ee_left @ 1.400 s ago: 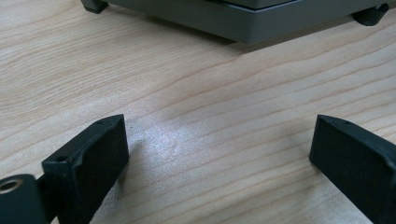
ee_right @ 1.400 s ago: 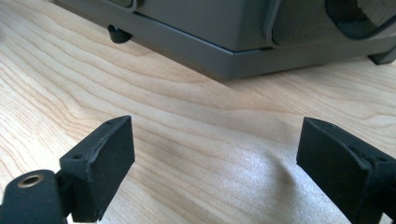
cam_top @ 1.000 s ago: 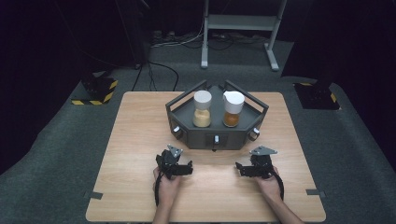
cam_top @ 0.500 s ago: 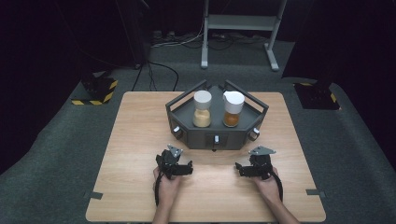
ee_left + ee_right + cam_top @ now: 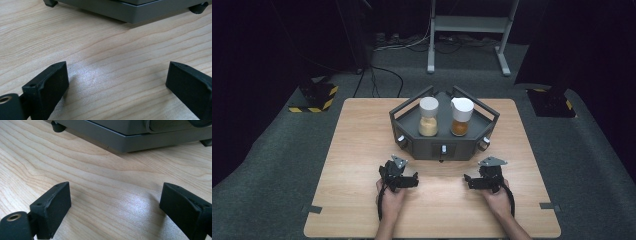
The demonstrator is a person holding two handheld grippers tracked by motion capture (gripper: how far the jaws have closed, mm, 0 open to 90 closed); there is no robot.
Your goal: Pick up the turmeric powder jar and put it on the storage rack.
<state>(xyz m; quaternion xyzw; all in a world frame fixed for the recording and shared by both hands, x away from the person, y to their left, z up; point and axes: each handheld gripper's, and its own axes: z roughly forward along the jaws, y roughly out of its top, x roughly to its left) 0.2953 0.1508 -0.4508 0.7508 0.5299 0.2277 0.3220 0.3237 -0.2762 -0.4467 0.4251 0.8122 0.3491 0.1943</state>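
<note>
Two white-capped jars (image 5: 428, 117) of powder in grey rack (image 5: 412, 145)

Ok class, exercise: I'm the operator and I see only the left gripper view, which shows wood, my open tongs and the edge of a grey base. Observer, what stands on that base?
Observer: The high view shows it is a dark grey rack with a left jar and a right jar standing in it side by side, both white-lidded.
Operator: What's in them?
Observer: The left jar holds a pale beige fill, the right jar an orange-brown one.
Operator: And the other tongs?
Observer: The right tongs are open over the bare table, with nothing between them, and they face the rack's front.
</note>
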